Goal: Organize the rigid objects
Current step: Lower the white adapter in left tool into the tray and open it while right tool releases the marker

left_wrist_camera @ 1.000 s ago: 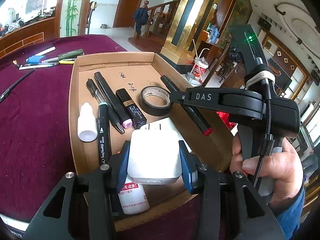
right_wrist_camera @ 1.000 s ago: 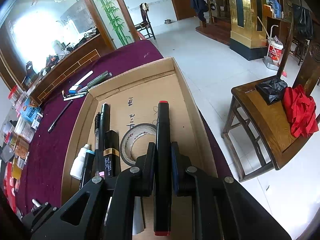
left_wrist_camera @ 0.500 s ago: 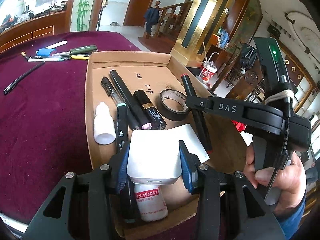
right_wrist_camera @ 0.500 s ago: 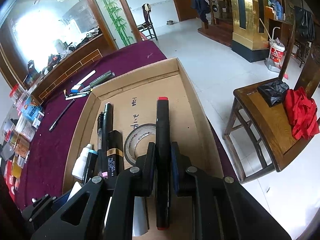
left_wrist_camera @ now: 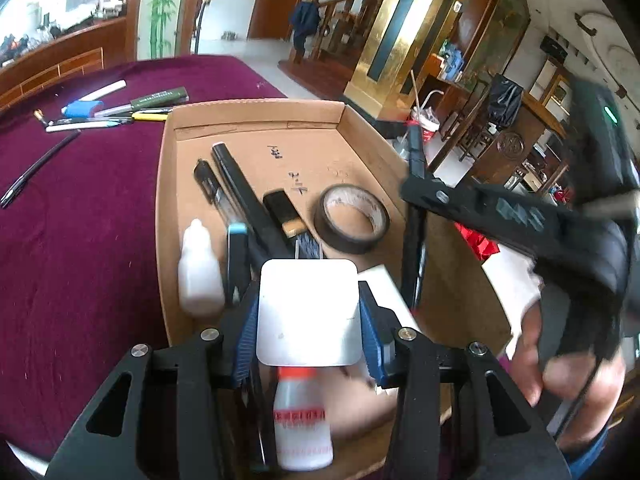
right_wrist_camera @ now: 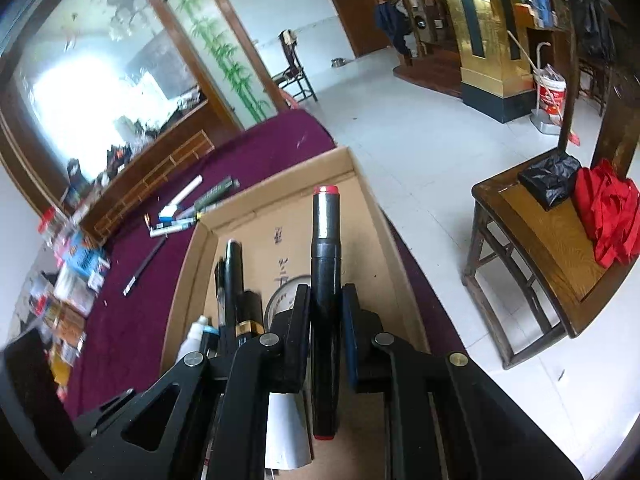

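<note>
We hold two things over the cardboard box (left_wrist_camera: 168, 216). One white plug adapter (left_wrist_camera: 307, 311) sits clamped between the blue pads of the left gripper (left_wrist_camera: 307, 322), above the near end of the box, its two metal prongs pointing away from us. One black marker with red ends (right_wrist_camera: 325, 308) is pinched lengthwise in the right gripper (right_wrist_camera: 326, 320), whose fingers stand narrow against its barrel; it rides above the right half of the box, one red tip far, one near. In the left view that marker (left_wrist_camera: 414, 216) hangs steeply beside the right wall of the box, the right gripper's body blurred, a hand (left_wrist_camera: 568, 364) on its handle. Inside the box we count: one roll of black tape (left_wrist_camera: 352, 224) lying flat; one black tube with a gold band (left_wrist_camera: 285, 212) just left of it; two long black pens (left_wrist_camera: 234, 184) side by side, slanted; one marker with a light-blue cap (left_wrist_camera: 238, 268); one small white dropper bottle (left_wrist_camera: 199, 276) near the left wall; one white bottle with a red label and orange neck (left_wrist_camera: 302, 420) under the left gripper, at the near wall; one white flat piece (left_wrist_camera: 382, 284) partly hidden behind the adapter, what it is we cannot tell. The box rests on a maroon tablecloth (left_wrist_camera: 80, 240). Outside the box, a cluster of loose pens and markers (left_wrist_camera: 120, 110) lies beyond its far left corner, too bunched to count surely, and one thin dark pen (left_wrist_camera: 38, 170) lies apart from them. Off the table's right side stands one wooden chair (right_wrist_camera: 540, 248) carrying one black bag and one red cloth.
</note>
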A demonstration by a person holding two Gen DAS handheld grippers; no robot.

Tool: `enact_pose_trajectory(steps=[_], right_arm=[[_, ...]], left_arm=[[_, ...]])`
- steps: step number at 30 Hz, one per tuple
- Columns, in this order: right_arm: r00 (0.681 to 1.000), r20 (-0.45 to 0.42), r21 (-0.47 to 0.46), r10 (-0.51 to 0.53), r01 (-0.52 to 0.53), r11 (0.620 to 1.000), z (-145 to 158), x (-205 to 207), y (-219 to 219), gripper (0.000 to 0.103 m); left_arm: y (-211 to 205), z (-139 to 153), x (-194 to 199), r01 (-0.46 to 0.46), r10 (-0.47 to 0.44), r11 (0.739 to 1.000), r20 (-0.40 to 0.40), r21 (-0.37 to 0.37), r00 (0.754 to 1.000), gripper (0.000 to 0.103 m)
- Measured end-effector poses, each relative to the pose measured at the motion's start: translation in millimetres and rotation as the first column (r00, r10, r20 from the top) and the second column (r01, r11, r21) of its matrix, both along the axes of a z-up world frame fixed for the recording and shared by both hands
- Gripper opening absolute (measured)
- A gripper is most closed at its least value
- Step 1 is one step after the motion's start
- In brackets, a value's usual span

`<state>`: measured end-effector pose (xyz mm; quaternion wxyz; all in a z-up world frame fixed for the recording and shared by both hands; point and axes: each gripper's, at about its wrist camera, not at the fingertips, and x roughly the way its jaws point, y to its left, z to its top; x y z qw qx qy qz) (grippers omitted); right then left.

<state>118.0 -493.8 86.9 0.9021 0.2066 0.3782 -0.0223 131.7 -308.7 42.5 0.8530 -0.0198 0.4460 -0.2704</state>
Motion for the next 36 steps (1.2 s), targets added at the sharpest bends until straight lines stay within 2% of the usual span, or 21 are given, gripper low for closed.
enact_pose_trajectory(steps=[4, 9, 12, 19, 21, 23, 27, 30, 36], right_arm=[[0.999, 0.036, 0.017, -0.022, 0.022, 1.0, 6, -4, -1, 0.013], [0.999, 0.034, 0.022, 0.004, -0.005, 1.0, 5, 0, 4, 0.014], [1.0, 0.013, 0.032, 0.018, -0.019, 0.999, 0, 4, 5, 0.014], [0.998, -0.057, 0.012, 0.031, -0.031, 0.999, -14, 11, 8, 0.015], [0.997, -0.064, -0.007, 0.038, -0.038, 0.999, -15, 12, 10, 0.015], [0.997, -0.067, -0.038, 0.041, -0.044, 0.998, -14, 12, 14, 0.015], [0.999, -0.035, -0.032, 0.035, -0.036, 0.999, -8, 7, 12, 0.034], [1.0, 0.003, -0.037, 0.014, -0.013, 0.999, -1, 2, 9, 0.034], [0.999, 0.034, -0.016, 0.022, -0.022, 1.0, 6, 1, 11, 0.034]], left_arm=[[-8, 9, 35, -0.027, 0.027, 0.999, -0.009, 0.017, 1.0, 0.043], [-22, -5, 84, -0.065, 0.067, 0.998, -0.091, 0.021, 0.994, 0.043], [-32, -5, 97, -0.07, 0.073, 0.995, -0.047, 0.065, 0.996, 0.043], [-41, -15, 114, -0.088, 0.092, 0.995, -0.091, 0.049, 0.992, 0.043], [-41, -14, 113, -0.098, 0.101, 0.994, -0.081, 0.043, 0.992, 0.044], [-39, -12, 111, -0.108, 0.109, 0.994, -0.078, 0.021, 0.991, 0.044], [-29, -11, 112, -0.114, 0.109, 0.993, -0.124, -0.033, 0.986, 0.047], [-16, -1, 109, -0.13, 0.117, 0.988, -0.14, -0.087, 0.983, 0.047], [21, 39, 83, -0.118, 0.102, 0.976, -0.094, -0.183, 0.99, 0.05]])
